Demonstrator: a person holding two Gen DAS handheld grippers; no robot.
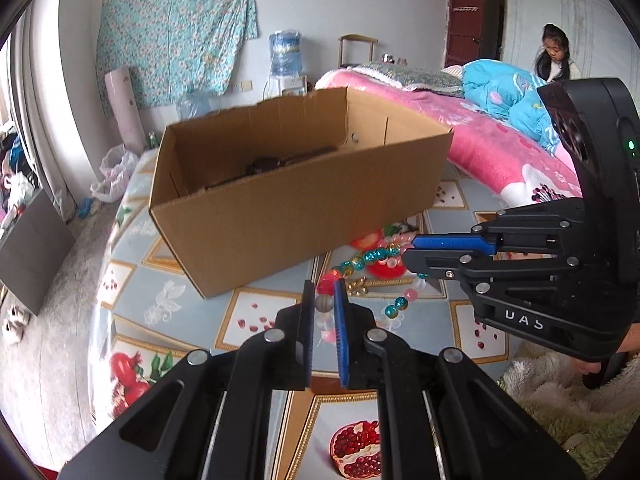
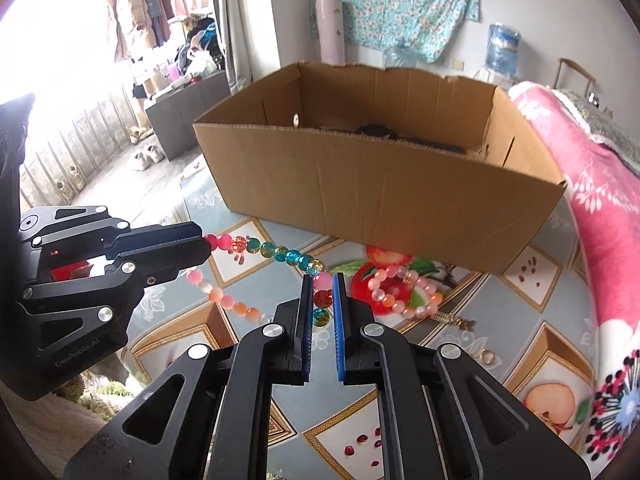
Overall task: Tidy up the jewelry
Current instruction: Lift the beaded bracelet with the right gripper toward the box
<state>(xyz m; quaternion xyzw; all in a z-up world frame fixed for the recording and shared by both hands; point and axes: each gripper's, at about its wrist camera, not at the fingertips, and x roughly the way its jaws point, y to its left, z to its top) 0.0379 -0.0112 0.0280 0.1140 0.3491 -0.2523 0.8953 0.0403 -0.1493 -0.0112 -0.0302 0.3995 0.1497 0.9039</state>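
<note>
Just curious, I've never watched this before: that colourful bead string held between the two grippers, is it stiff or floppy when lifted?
Probably floppy: the bead string sags between the left gripper and right gripper, with a loop dangling below. Its glassy round beads look slippery and could roll if dropped on the table.

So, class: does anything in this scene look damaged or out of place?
Yes: the box has a ragged, torn top edge where its flaps are gone. A pink bracelet and a gold piece lie loose on the table, not in the box.
</note>
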